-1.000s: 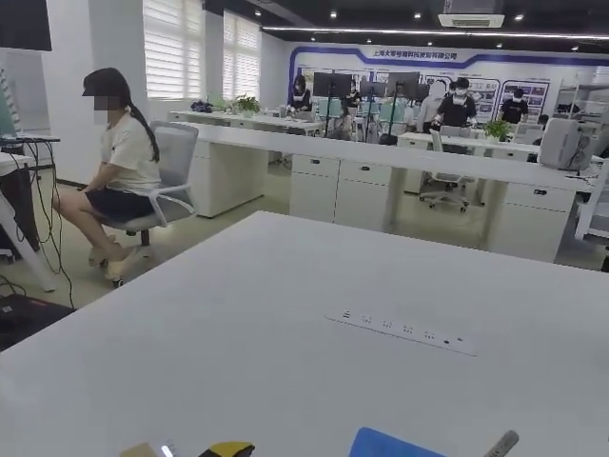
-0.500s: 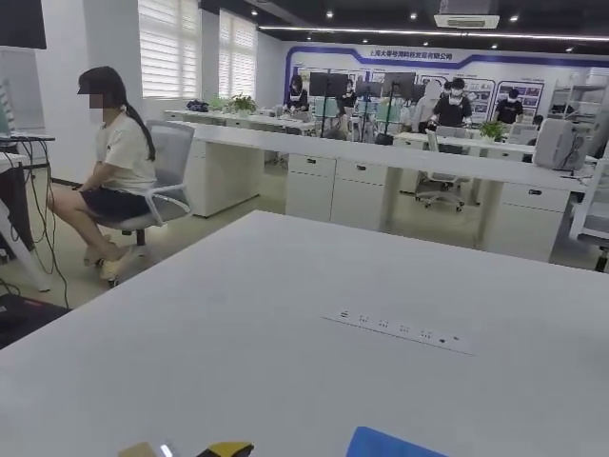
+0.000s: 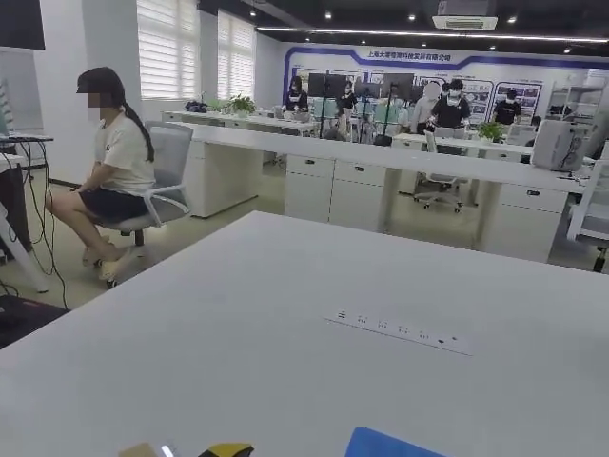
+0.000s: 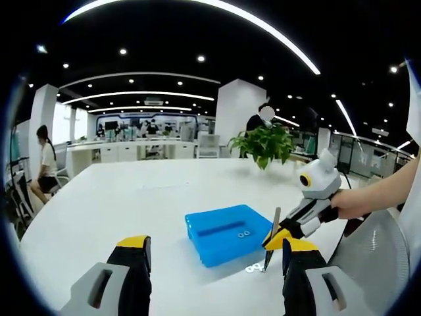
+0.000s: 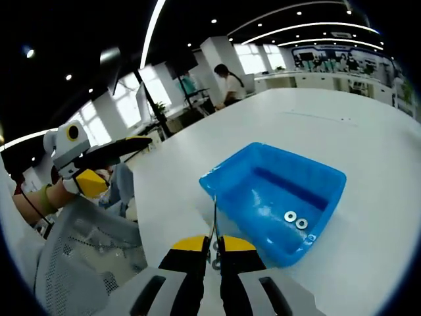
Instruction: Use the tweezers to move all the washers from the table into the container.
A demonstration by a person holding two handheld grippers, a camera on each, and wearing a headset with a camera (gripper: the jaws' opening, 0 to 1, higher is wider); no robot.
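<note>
Tweezers (image 5: 214, 220) pinched in right gripper (image 5: 212, 247), tips beside loose washers (image 4: 253, 268) on bench (image 4: 131, 197); container (image 5: 263, 201) just ahead holds two. Left gripper (image 4: 217, 243) spread. Best nip one rim squarely, lift straight.

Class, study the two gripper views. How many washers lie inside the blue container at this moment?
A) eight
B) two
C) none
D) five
B: two washers lie side by side on the floor of the blue container, and the left gripper view shows the same pair; a few more lie on the table by the tip of the tweezers.
</note>
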